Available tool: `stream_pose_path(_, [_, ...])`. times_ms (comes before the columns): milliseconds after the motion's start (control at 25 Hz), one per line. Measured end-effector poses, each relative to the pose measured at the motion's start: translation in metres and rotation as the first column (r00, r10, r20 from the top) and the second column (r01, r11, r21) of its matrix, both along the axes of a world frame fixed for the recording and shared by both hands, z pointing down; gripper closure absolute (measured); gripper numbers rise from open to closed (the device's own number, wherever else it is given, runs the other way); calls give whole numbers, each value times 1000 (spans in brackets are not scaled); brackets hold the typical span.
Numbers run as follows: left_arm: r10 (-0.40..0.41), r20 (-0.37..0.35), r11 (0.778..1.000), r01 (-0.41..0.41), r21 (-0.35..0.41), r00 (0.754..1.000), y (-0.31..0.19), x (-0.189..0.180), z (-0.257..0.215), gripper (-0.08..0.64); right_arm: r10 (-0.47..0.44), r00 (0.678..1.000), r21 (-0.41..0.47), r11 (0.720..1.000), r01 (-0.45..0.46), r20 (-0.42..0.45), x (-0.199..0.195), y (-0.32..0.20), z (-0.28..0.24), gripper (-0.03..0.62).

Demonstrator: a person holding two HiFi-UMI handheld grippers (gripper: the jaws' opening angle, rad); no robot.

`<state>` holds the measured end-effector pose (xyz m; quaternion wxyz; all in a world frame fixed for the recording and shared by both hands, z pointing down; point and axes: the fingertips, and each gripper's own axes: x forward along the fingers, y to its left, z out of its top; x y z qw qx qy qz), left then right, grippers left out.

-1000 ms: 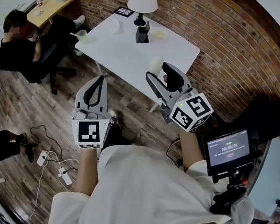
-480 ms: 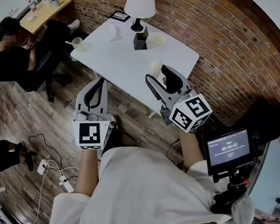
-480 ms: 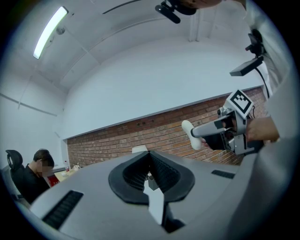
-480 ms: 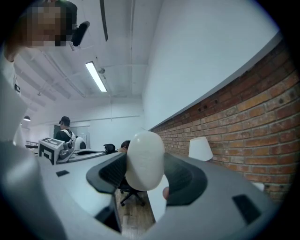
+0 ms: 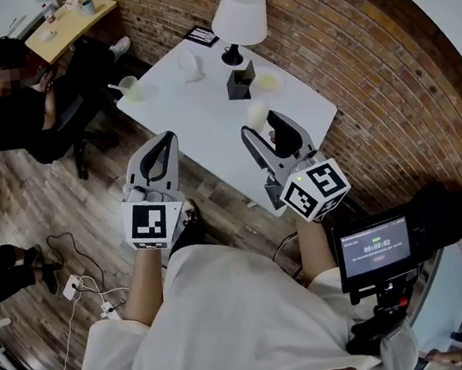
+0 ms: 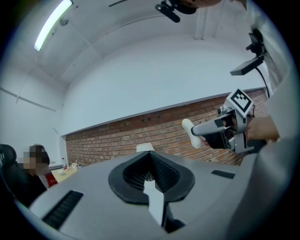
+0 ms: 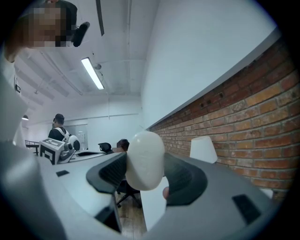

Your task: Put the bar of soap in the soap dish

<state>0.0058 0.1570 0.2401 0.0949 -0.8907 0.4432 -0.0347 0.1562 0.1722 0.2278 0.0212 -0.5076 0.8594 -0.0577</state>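
Since a second ago the white table (image 5: 206,108) has slid a little to the right and lower in your head view, and the lamp (image 5: 238,13) has slid with it. Both grippers sit in about the same spots as before. You hold the soap the same way as before.

Your right gripper (image 5: 261,125) has its jaws closed on the bar of soap (image 5: 257,112). In the head view the soap is up in the air over the near edge of the table. It is not in any dish. In the right gripper view the soap (image 7: 145,159) is white, smooth and round like an egg, and black ribbed pads press it from both sides.

Your left gripper (image 5: 162,142) is off the table's edge, over the brown wood floor. Its jaws are pressed together with nothing between them. Its pads (image 6: 161,169) are black with thin ridges, and its body is smooth grey.

On the table, a small black box (image 5: 241,80) stands just in front of the lamp. A pale round dish (image 5: 267,80) lies just beside the box. A cup (image 5: 129,85) stands at the far left corner. The wall (image 5: 348,50) behind is rough red brick.
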Motion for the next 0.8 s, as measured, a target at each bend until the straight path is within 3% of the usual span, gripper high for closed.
stream_pose_path(800, [9, 8, 999, -9, -44, 1000, -148, -39, 9, 559, -1, 1000, -55, 999, 1, -9, -43, -149, 11, 342])
